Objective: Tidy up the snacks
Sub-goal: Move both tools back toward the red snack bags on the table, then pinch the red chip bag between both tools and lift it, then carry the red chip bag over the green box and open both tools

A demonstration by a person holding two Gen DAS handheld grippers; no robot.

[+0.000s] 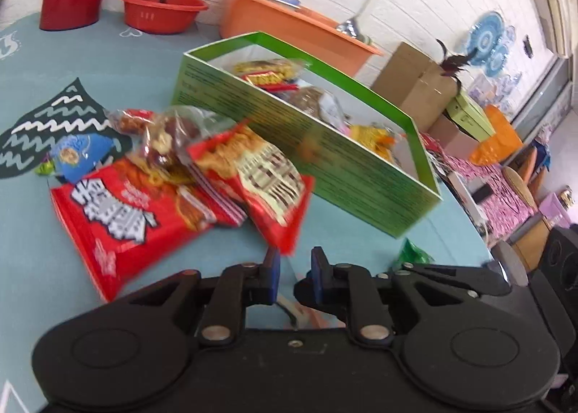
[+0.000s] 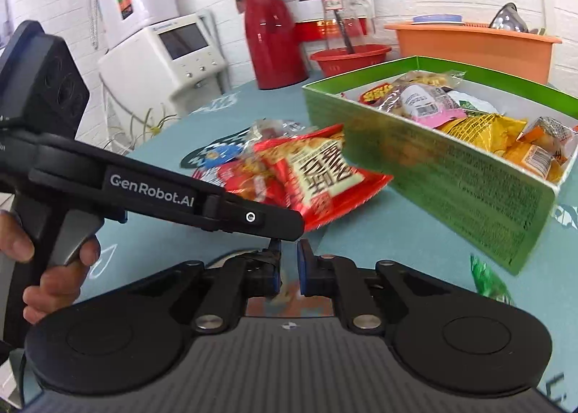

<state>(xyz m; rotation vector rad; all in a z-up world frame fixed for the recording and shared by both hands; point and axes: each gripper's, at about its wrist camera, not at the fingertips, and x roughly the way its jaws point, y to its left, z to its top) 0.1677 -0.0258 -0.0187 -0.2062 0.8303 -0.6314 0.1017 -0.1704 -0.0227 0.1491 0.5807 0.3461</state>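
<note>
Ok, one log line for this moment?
left claw: open, nothing gripped | right claw: shut | red packets: loose beside box | box: part filled with snacks

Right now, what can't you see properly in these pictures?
- Left wrist view: the snacks low in the green box sit behind its near wall.
- Both views: the green wrapper is half hidden behind the hand-held gripper's body.
- Left wrist view: the writing on the red snack bag is blurred.
- Right wrist view: the left hand-held gripper hides the snack bag corner behind it.
</note>
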